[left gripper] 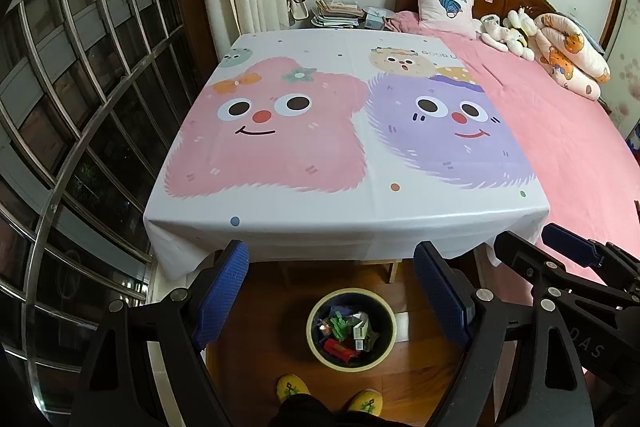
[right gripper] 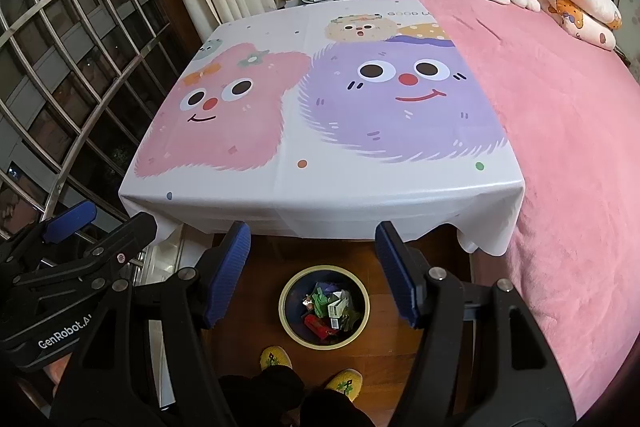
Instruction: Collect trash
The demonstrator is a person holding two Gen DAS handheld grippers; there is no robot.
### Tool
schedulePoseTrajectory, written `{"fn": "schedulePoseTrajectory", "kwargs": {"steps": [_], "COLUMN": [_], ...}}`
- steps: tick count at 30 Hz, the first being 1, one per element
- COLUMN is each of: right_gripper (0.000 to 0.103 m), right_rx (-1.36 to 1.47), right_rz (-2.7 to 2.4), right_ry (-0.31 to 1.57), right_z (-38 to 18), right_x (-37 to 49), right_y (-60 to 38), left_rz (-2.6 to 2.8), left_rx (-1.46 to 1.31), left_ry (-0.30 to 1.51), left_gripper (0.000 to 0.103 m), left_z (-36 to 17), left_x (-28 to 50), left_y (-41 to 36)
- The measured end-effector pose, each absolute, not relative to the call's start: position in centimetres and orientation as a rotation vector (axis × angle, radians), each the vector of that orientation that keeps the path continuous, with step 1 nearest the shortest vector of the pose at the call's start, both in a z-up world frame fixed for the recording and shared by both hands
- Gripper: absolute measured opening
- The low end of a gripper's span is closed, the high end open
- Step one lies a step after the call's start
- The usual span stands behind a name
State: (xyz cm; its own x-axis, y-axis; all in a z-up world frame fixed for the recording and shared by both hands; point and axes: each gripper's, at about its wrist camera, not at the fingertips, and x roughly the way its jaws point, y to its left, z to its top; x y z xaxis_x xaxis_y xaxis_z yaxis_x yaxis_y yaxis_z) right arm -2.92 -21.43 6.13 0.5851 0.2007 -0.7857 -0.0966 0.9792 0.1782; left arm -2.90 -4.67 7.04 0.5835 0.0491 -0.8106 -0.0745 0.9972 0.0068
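A round dark bin with a yellow rim [left gripper: 310,319] stands on the wooden floor in front of the table; it also shows in the right wrist view [right gripper: 285,303]. It holds several pieces of trash [left gripper: 345,334], red, green and white wrappers and small boxes [right gripper: 330,309]. My left gripper [left gripper: 332,259] is open and empty, held above the bin at the table's front edge. My right gripper [right gripper: 312,239] is open and empty, beside the left one. The table with its cartoon cloth [left gripper: 340,211] carries no trash.
A bed with a pink blanket [right gripper: 560,127] adjoins the table on the right. A barred window [left gripper: 80,87] is on the left. The person's yellow slippers [left gripper: 294,385] stand just before the bin. Books [left gripper: 336,13] are stacked behind the table.
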Motion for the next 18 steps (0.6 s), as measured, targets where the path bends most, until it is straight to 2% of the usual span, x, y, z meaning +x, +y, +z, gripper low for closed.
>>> {"fn": "schedulePoseTrajectory", "kwargs": {"steps": [18], "right_gripper": [0.062], "right_rx": [0.127], "right_rz": [0.177], "right_ry": [0.941], "right_z": [5.3], "right_x": [-3.1], "right_y": [-21.3], "left_rz": [0.082], "left_rx": [-0.028], "left_ry": [0.958], "left_gripper": [0.086], "left_z": [6.2], "left_x": [-3.3], "left_y": [-5.3]}}
